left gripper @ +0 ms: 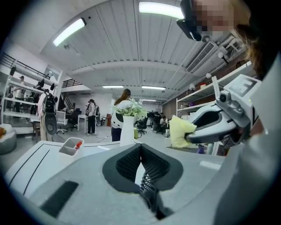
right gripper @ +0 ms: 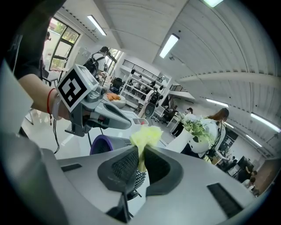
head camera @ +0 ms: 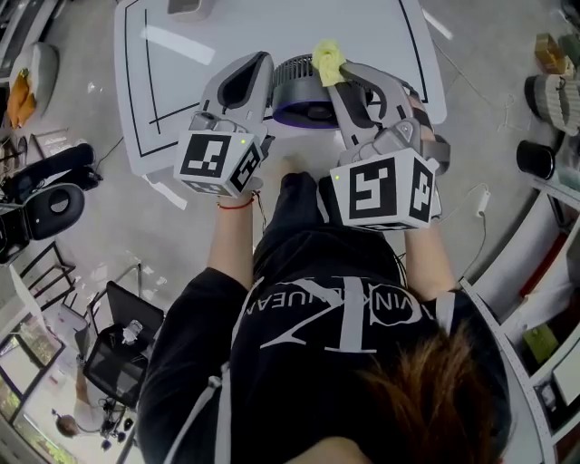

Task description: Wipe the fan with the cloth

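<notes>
Plainly, the right gripper (right gripper: 139, 153) is clamped on the yellow cloth (right gripper: 147, 134). The cloth is a crumpled tuft whose length runs along the jaws and sticks out past their tips, pointing away from the person. The left gripper (left gripper: 141, 147) holds nothing, its jaws pressed together. The fan (head camera: 295, 74) sits at the near edge of the white table (head camera: 272, 27), about midway along it and between the two grippers. In the head view its ribbed round grille is turned upward, with the purple rim on the person's side. The body is round and shows no clear long axis. The head view places the cloth just above the fan's right side, but it cannot be told whether the two touch. Only the gripper views show what stands farther along the table: a white vase of greenery (left gripper: 128, 127) and a small grey tray (left gripper: 72, 146) with something red in it. The right gripper view alone shows the grille directly beneath the closed jaws. The head view alone shows the pale floor and the red band (head camera: 234, 205) on the left wrist. The tabletop carries thin black outline markings. The room is a large workshop with a white ribbed ceiling, strip lights, shelving along the walls, and people standing far back.
</notes>
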The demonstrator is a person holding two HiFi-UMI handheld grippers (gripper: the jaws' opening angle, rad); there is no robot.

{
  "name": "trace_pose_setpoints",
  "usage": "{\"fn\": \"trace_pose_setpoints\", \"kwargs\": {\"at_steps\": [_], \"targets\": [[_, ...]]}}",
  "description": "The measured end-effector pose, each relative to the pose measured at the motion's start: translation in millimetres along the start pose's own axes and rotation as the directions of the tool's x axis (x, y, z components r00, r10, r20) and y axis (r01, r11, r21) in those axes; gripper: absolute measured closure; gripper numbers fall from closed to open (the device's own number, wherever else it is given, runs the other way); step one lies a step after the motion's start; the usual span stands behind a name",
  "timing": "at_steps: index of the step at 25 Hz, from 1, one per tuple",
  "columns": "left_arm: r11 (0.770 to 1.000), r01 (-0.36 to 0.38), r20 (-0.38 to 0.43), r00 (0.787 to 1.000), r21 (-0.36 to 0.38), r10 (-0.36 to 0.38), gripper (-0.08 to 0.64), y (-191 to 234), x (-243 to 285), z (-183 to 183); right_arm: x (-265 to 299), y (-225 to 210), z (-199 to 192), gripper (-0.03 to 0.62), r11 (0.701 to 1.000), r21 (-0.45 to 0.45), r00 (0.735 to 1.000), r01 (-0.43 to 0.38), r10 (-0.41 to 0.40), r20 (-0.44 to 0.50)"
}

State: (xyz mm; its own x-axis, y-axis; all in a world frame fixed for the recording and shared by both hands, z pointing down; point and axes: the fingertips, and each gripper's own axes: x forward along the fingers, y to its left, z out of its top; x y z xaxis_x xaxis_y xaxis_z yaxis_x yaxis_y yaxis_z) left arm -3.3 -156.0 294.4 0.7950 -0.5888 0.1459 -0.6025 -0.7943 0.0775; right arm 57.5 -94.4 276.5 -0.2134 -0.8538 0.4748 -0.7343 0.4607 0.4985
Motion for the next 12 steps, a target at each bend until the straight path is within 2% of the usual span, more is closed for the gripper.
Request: {"fn": "trace_pose_setpoints", "kwargs": {"at_steps": [6, 12], "targets": [[0.998, -0.066, -0.011, 0.998, -0.013, 0.066, 0.551, 12.1, -8.7, -7.3, -4.0, -2.9, -6.9, 0.554, 1.000, 0.021, 1.000, -0.005, 0.005, 0.019], [0.992, -0.121, -0.047, 0.991, 0.042, 0.123, 0.552, 9.1, -7.9, -17.8, -6.2, -10.4, -25.1, 0.554, 0.998, 0.049, 0.999, -0.036, 0.034, 0.039]]}}
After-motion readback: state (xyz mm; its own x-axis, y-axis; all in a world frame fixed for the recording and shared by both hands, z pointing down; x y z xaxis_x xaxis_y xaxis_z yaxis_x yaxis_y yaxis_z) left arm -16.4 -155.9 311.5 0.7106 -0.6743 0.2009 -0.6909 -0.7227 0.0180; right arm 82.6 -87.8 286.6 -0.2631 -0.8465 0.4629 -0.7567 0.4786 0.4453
